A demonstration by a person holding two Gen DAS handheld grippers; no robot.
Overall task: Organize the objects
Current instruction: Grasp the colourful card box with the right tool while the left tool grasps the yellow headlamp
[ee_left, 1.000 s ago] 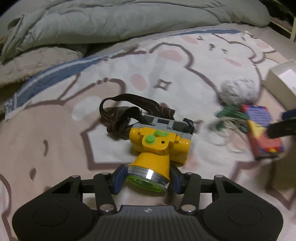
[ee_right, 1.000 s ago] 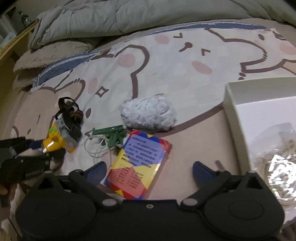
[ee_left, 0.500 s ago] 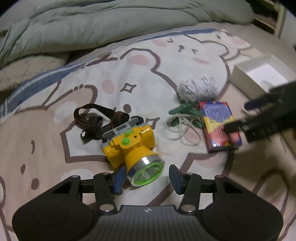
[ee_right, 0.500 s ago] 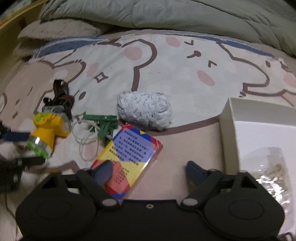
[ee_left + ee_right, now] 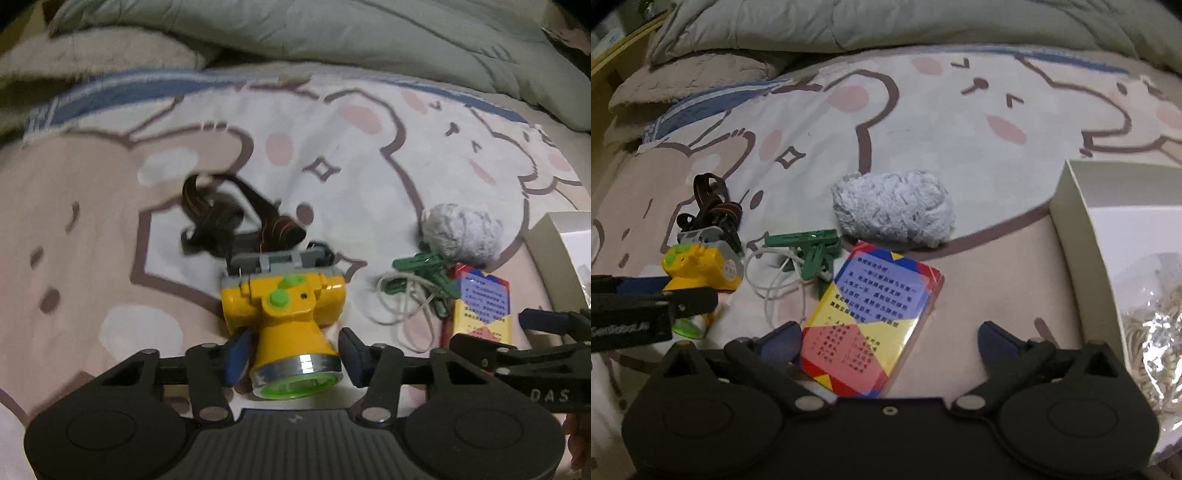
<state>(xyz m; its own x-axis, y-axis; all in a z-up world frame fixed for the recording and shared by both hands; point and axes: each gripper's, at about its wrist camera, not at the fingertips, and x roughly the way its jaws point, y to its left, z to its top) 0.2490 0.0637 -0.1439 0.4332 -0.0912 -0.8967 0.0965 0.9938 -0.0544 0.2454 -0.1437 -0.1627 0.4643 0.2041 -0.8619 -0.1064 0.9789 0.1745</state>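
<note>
Rumpled grey-green duvet (image 5: 886, 26) above cartoon-bear bedsheet (image 5: 960, 155).

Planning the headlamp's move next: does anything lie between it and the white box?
Yes. Between the headlamp and the white box lie green clips with a cord, a colourful card pack and a grey yarn ball.

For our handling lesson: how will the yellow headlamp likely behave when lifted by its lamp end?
The headlamp looks like hard plastic, so probably stiff and fairly light. Its strap lies loose and crumpled, so it will likely dangle. The cone-shaped lamp end might slip between the pads.
</note>
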